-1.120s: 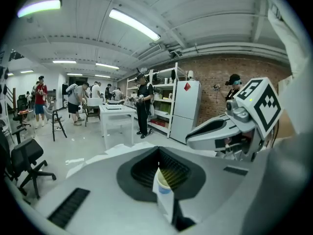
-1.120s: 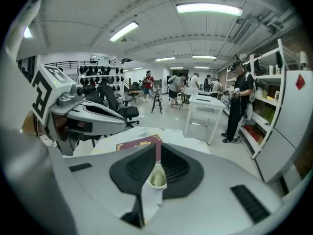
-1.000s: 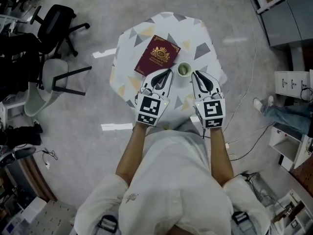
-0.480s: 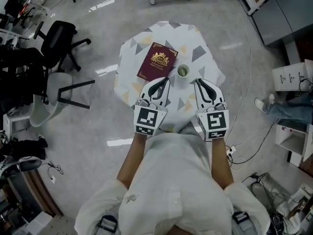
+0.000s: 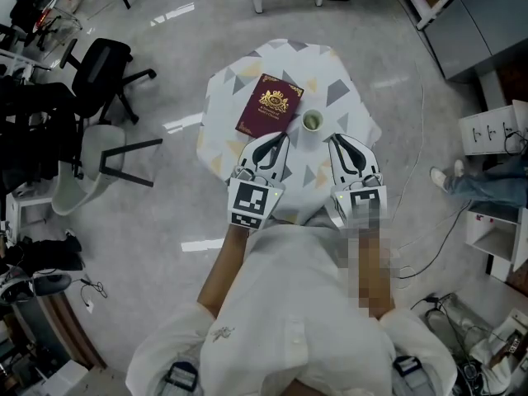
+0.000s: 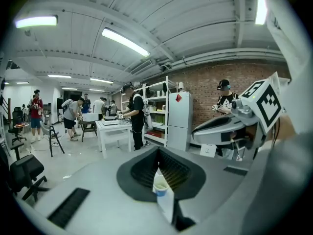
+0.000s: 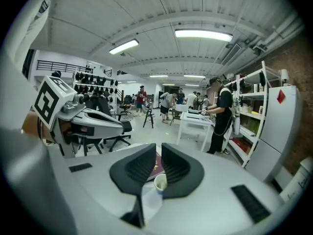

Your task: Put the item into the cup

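Note:
A small round table (image 5: 330,66) with a triangle-patterned cloth carries a maroon booklet (image 5: 270,105) with a gold crest. To the booklet's right stands a small white cup (image 5: 311,120) with something greenish inside. My left gripper (image 5: 283,137) hovers at the table's near edge, just short of the booklet; its jaws meet at the tips and hold nothing. My right gripper (image 5: 334,137) hovers beside it, just near and right of the cup, with a narrow gap between its empty jaws. The cup (image 6: 160,186) shows below the left gripper (image 6: 157,150). It also shows as the cup (image 7: 160,182) below the right gripper (image 7: 158,146).
A black office chair (image 5: 103,52) and a grey chair (image 5: 91,151) stand on the floor to the left. Cables (image 5: 412,246), a white shelf unit (image 5: 495,134) and a person's legs (image 5: 470,184) are to the right. Several people stand at white tables (image 7: 195,121) farther off.
The view has shifted a little, so the table sits slightly farther up the frame. Both grippers stay side by side at the table's near edge, and the booklet and cup have not moved.

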### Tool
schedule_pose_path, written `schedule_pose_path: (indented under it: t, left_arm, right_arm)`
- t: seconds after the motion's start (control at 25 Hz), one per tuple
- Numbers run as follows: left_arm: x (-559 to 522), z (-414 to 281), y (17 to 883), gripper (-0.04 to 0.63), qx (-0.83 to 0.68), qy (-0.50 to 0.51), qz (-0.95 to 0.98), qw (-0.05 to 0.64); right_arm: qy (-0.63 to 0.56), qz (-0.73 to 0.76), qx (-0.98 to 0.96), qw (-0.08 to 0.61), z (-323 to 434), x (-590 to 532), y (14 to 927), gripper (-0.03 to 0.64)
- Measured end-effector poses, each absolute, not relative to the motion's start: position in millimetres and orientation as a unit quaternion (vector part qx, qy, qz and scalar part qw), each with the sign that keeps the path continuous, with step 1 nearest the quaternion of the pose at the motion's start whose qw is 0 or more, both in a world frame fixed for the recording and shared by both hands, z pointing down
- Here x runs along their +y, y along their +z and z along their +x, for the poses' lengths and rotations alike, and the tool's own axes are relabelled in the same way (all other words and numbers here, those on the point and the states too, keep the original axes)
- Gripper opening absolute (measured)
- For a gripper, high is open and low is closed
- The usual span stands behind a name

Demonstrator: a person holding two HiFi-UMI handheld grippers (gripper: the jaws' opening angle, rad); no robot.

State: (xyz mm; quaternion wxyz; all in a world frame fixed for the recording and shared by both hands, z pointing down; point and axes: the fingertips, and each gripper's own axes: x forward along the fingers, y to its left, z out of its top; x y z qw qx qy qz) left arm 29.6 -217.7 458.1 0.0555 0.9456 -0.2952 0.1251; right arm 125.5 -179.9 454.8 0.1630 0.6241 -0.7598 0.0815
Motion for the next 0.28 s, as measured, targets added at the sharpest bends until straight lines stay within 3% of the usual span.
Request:
schedule_pose_path:
  t: [0.28]
  left_arm:
    - [-221.3, 30.5, 457.3, 0.014, -0.292, 0.123, 0.947, 0.057]
  right_arm:
    - [0.081, 0.626, -0.757, 0.168, 125.3, -182.2, 453.7, 0.037]
